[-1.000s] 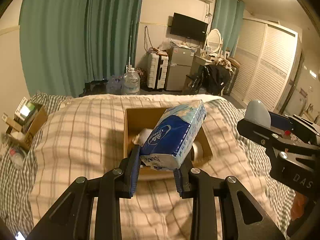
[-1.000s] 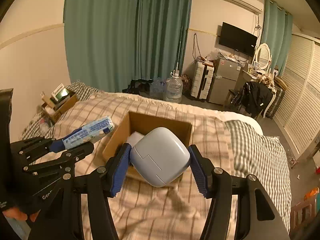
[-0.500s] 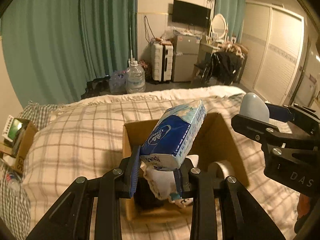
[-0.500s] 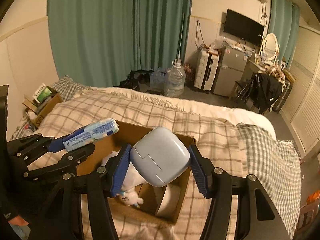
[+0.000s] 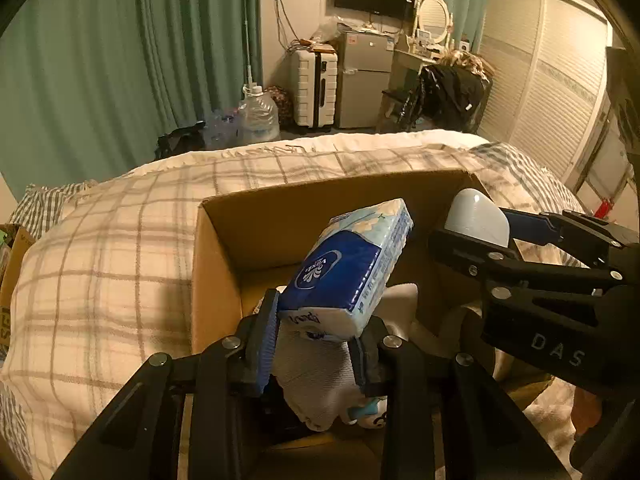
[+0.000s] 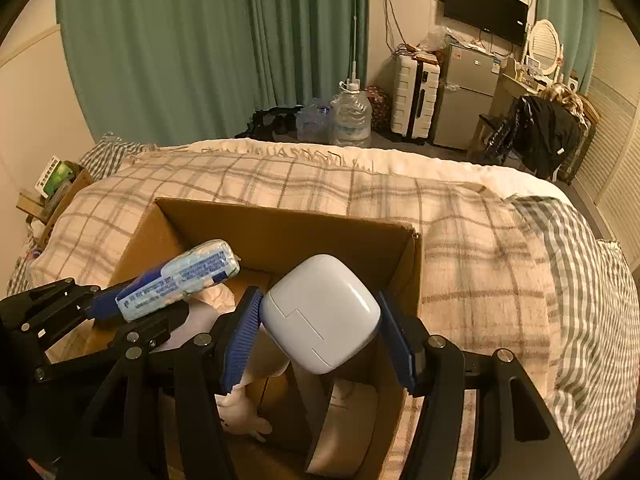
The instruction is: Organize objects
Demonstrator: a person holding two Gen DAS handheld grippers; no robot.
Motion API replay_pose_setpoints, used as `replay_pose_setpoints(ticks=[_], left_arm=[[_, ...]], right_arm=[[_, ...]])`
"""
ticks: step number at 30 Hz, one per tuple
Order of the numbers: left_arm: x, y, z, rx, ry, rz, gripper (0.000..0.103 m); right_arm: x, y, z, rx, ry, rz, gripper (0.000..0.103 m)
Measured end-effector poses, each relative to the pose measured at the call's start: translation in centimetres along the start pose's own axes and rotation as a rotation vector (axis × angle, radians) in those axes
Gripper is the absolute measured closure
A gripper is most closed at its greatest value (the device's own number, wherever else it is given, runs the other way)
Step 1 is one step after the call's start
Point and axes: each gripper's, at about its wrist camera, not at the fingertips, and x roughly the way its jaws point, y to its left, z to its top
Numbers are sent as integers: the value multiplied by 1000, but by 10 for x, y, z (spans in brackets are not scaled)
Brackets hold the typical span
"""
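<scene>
- Now my left tool (image 5: 314,338) is closed on a blue-and-white tissue pack (image 5: 352,264), its blue pads pressed against the two sides of the pack's near end.
- That pack slants up and away from the tool, hanging over the open cardboard box (image 5: 216,276) rather than resting in it.
- My right tool (image 6: 320,336) is clamped around a pale blue rounded case (image 6: 320,312), one pad on each side, with the case held tilted above the box's right half.
- From the left wrist view, the case (image 5: 476,216) sits near the box's far right corner, to the right of the tissue pack and apart from it.
- From the right wrist view, the tissue pack (image 6: 180,280) pokes out of my left tool (image 6: 120,308) over the box's left side.
- Inside the box I can see a white soft item (image 5: 320,376) under the pack, and a roll of tape (image 6: 348,428) standing on edge near the right wall; what else lies there I cannot make out.
- The box (image 6: 280,228) rests on a plaid blanket (image 6: 472,248) spread over the bed.
- Beyond the bed stand green curtains (image 6: 200,48), a large water jug (image 6: 352,120), a white suitcase (image 6: 416,96) and a small fridge (image 6: 468,96).
</scene>
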Motion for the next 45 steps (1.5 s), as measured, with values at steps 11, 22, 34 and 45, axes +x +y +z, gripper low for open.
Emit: replay_pose_setpoints(ticks=[11,22,34,45], left_arm=[[-21,1,-4,-31,-21,-6,24],[-148,-6,18,-36,-207,58,4],[-279,-6,-1,-41,-459,115,0],[-289,-4,-65,-99,-612,179,0]], right_arm=[[-42,-7,3,43,-71,2,30],[-178,-2,8,27,-201,-100,25],[-317,11,-25,51,-462,-136,0],[-315,26,-83,44,-597,-219,0]])
